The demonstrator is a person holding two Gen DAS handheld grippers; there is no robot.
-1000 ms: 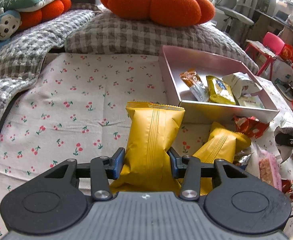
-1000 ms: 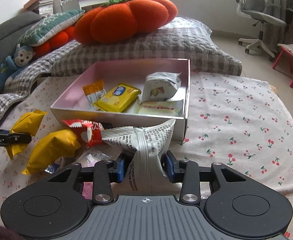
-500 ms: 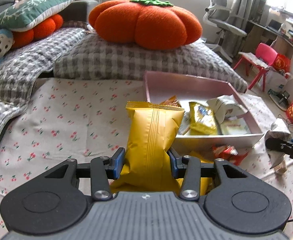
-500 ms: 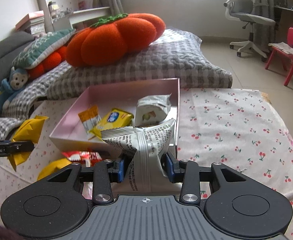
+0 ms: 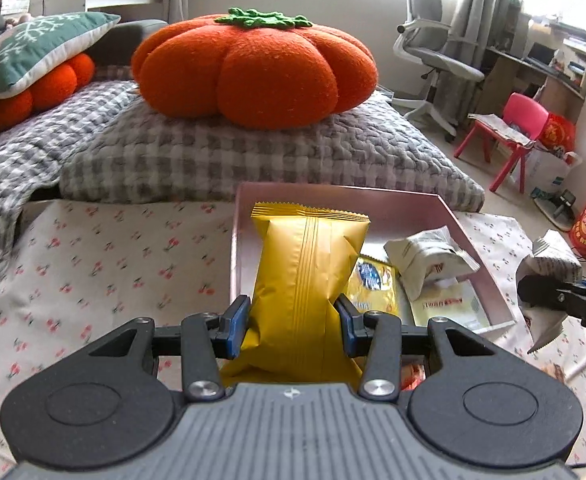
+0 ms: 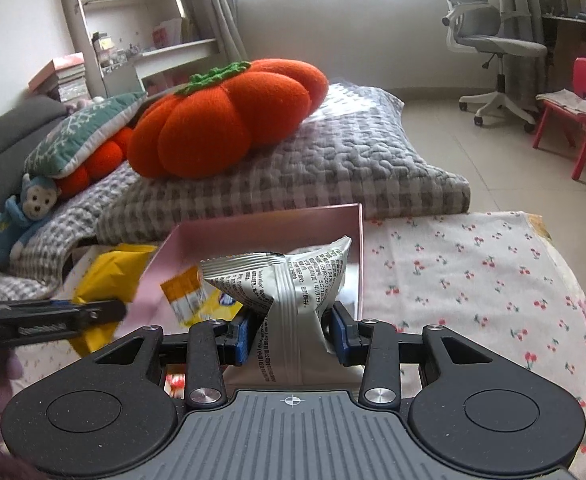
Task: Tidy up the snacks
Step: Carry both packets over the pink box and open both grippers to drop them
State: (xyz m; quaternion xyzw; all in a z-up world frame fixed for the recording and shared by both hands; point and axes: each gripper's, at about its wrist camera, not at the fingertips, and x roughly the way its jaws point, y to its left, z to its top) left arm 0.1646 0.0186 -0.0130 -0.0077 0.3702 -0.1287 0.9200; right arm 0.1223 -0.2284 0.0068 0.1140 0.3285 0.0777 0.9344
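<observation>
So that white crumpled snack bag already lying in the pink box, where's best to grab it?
Grip the white crumpled bag across its puffed middle, coming from above, since the pink box walls block a side approach. Its pinched ends look too thin to hold well.

Wrist views—shared pink box [image 5: 445, 204]—close

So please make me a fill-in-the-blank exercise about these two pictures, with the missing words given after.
1. The left claw is shut on a ____ snack packet.
2. The right claw is shut on a ____ packet with black print.
3. Packets already put away lie in the ____ box.
4. The big orange cushion behind the box is shaped like a ____.

Missing words: yellow; silver; pink; pumpkin
</observation>
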